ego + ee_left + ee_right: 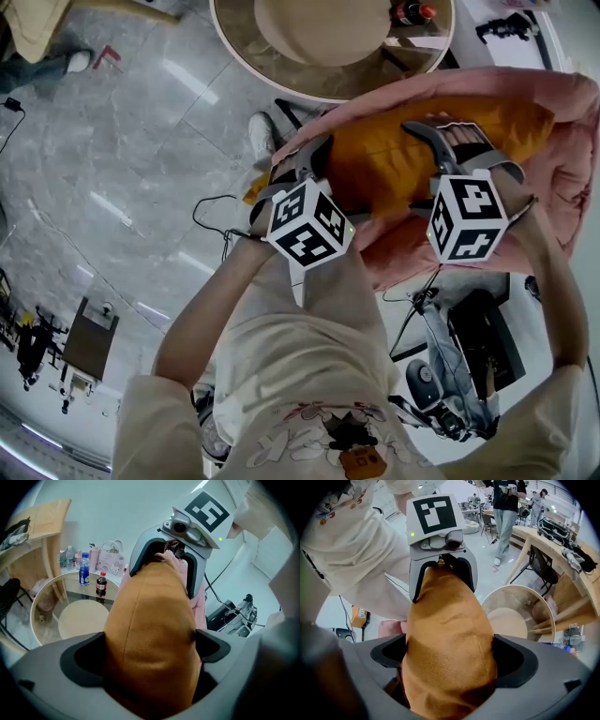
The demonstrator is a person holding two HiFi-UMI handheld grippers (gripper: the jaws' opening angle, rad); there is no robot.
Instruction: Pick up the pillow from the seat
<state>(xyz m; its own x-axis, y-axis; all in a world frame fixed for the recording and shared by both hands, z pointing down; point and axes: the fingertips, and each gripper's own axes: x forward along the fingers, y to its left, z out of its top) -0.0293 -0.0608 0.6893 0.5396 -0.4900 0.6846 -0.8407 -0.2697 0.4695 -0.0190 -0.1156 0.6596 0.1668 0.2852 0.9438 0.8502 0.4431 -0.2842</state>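
- Your left gripper has its jaws spread wide and pressed on the orange pillow at the left end of the pink seat. Only the left gripper view shows bottles on the round glass table beyond the seat.
- The pillow lies lengthwise across the seat; no view shows whether it touches it.
- Your right gripper clamps the pillow's other end in the same way. Both your forearms reach forward over the seat's near edge.
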